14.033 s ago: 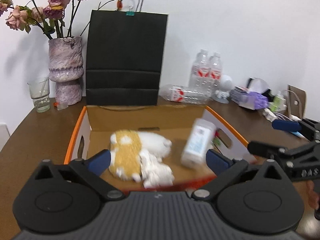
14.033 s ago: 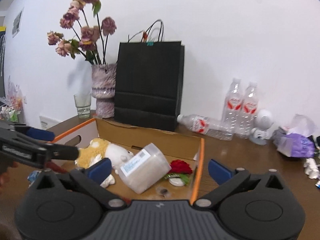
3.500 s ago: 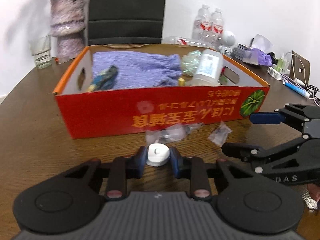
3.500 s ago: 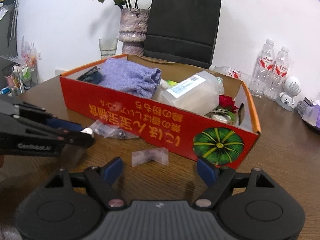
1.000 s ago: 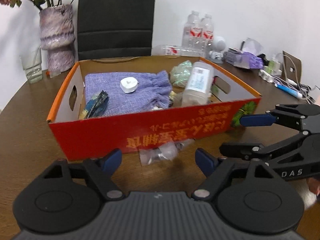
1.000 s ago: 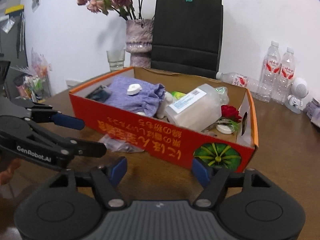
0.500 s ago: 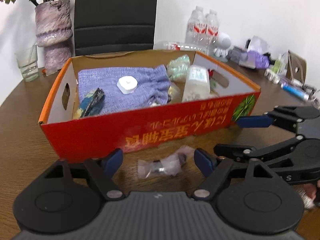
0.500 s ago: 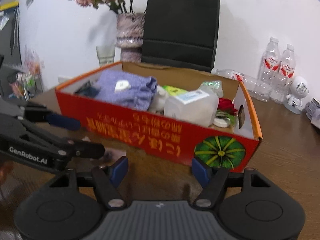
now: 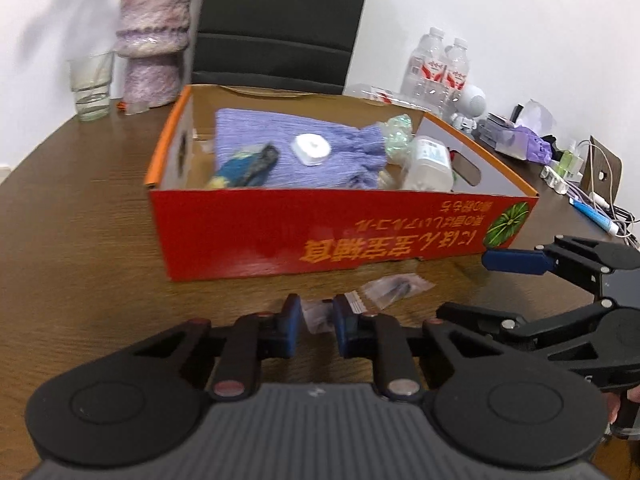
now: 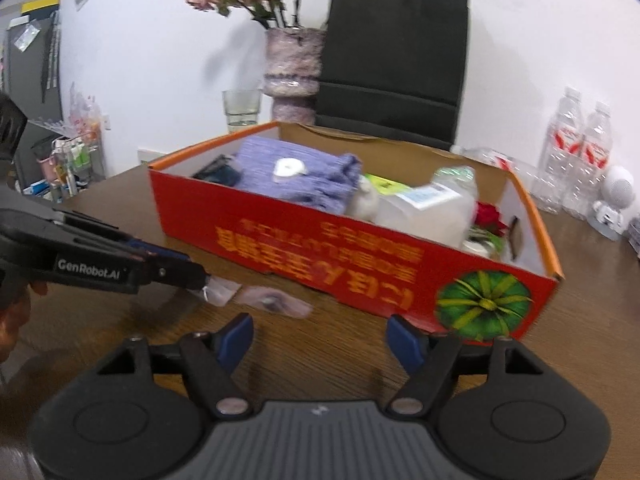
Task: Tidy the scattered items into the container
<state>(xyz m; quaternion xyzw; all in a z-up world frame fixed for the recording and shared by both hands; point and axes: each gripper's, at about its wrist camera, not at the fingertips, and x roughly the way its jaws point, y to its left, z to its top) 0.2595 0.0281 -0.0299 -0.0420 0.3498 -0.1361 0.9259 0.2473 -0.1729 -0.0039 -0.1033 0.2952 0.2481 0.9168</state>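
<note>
A small clear plastic bag (image 9: 316, 314) lay on the brown table (image 9: 80, 208) low in the left wrist view, just in front of the red cardboard box (image 9: 340, 236), with the left gripper (image 9: 314, 324) pinched on its near end. A second clear bag (image 9: 394, 289) lay just right of it. The right gripper (image 10: 319, 338), at the bottom of its own view, was spread and held nothing. Inside the box sat a purple cloth (image 9: 296, 152), a white disc (image 9: 311, 150) on it, and a white bottle (image 9: 428, 164).
</note>
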